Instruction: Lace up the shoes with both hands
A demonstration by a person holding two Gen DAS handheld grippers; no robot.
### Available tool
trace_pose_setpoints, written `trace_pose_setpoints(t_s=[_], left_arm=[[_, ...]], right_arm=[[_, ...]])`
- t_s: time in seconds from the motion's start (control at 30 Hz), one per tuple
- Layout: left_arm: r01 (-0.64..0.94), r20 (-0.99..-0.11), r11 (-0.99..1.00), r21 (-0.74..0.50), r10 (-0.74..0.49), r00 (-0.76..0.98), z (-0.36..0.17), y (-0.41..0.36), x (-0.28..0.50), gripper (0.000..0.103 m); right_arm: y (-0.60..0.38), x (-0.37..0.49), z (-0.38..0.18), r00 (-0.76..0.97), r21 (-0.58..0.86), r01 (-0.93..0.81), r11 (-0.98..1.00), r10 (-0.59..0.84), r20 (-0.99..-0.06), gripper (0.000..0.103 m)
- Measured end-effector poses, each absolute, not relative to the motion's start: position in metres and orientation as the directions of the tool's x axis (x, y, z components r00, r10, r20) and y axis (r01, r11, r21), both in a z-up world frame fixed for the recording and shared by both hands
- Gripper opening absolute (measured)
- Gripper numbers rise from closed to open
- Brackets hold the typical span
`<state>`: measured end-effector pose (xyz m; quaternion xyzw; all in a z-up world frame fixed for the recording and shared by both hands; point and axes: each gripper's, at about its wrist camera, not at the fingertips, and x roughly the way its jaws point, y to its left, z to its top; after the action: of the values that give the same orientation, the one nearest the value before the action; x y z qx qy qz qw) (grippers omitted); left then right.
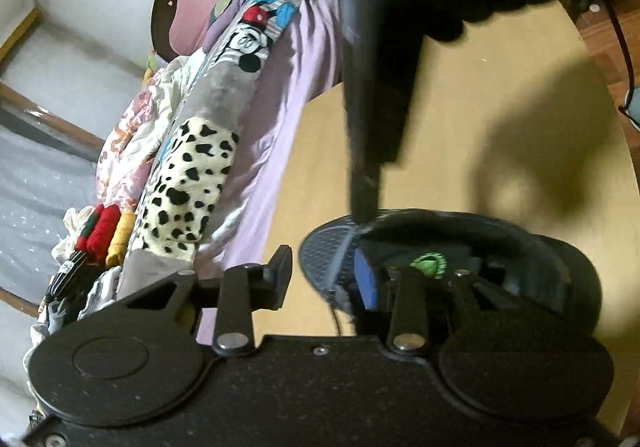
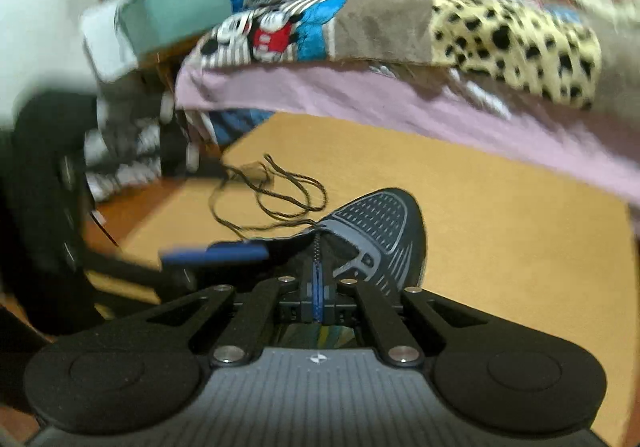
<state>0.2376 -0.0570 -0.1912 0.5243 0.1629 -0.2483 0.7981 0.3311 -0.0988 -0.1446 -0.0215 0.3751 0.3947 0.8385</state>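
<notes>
In the right wrist view, the far left of the frame holds the blurred dark body of the left gripper, its blue pad reaching in toward the middle. Its jaws stand apart, and nothing shows between them. Just above and right of it, a long slack length of dark lace lies in loose loops on the tan table, left of centre. The loops run down to the front of the shoe, a dark trainer with a grey patterned toe, which sits at the centre of the frame. At lower centre the right gripper has its blue pads pressed together on a taut stretch of that lace rising from the eyelet row. Across the upper right runs a bed with a purple sheet.

In the left wrist view the shoe sits at lower right, beside a blue pad.

By my judgement the lacing is at an early stage: most of the lace is still loose on the table, and only the lowest eyelets appear threaded. Blur hides the exact count.
</notes>
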Motion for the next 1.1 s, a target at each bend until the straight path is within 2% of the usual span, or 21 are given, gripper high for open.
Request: trace_pose_setpoints(t_s=[0.17, 0.27, 0.57, 0.97, 1.1], left_arm=[[0.590, -0.532, 0.342, 0.732, -0.255, 0.808, -0.201, -0.056, 0.249, 0.029], [0.602, -0.540, 0.343, 0.721, -0.265, 0.799, -0.205, -0.054, 0.256, 0.028], [0.636, -0.573, 0.314, 0.705, -0.275, 0.772, -0.210, -0.053, 0.267, 0.026], [0.666, -0.607, 0.269, 0.695, -0.276, 0.745, -0.216, -0.057, 0.280, 0.010], [0.664, -0.600, 0.272, 0.696, -0.286, 0.747, -0.215, -0.054, 0.281, 0.008]], right_arm=[[-0.134, 0.347, -0.155, 0.379, 0.476, -0.576, 0.665, 0.733, -0.565, 0.002], [-0.144, 0.356, -0.163, 0.380, 0.540, -0.527, 0.657, 0.750, -0.542, 0.002], [-0.140, 0.361, -0.172, 0.371, 0.568, -0.495, 0.657, 0.751, -0.546, 0.002], [-0.137, 0.362, -0.172, 0.359, 0.576, -0.496, 0.650, 0.757, -0.545, 0.002], [-0.139, 0.363, -0.173, 0.359, 0.578, -0.492, 0.652, 0.756, -0.547, 0.002]])
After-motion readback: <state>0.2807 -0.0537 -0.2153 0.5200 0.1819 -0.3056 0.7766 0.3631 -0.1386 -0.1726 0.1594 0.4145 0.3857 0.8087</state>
